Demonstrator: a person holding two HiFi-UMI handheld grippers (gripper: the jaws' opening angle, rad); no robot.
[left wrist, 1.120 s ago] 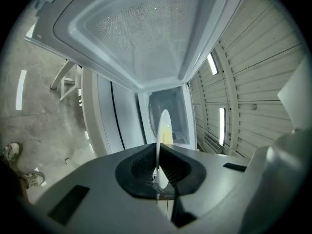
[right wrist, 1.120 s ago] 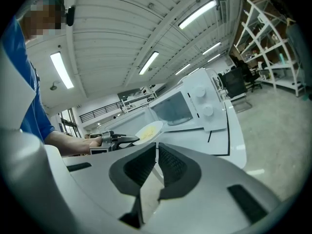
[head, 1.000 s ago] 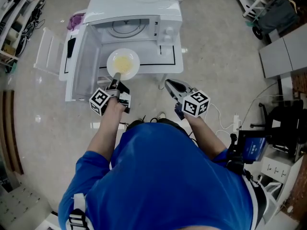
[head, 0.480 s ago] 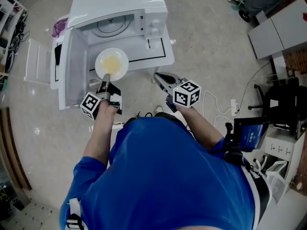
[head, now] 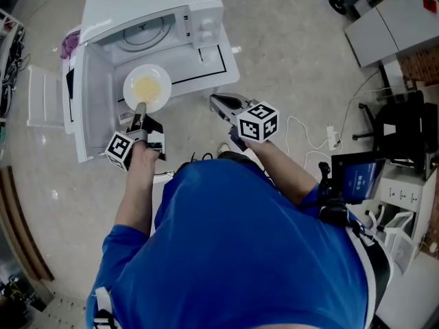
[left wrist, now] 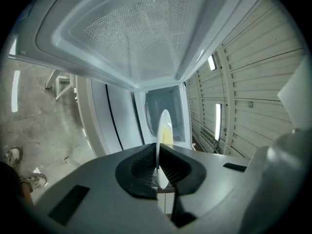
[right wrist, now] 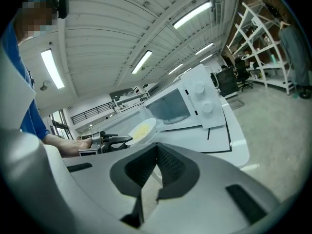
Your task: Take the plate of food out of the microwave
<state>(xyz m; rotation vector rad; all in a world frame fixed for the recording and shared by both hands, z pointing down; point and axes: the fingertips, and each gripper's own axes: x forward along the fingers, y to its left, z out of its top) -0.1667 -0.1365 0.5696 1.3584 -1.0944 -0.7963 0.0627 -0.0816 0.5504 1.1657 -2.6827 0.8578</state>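
White plate [left wrist: 165, 125] edge-on between left gripper [left wrist: 157, 147] fingers [left wrist: 141, 167]

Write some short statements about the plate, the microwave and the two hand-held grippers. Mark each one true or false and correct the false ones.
1. The left hand-held gripper grips the rim of the plate. True.
2. The microwave door is closed. False: it stands open.
3. The plate carries yellow food. True.
4. The right hand-held gripper also holds the plate. False: it is apart from it, with nothing between its jaws.
5. The plate lies on the glass turntable. False: it is in front of the opening.
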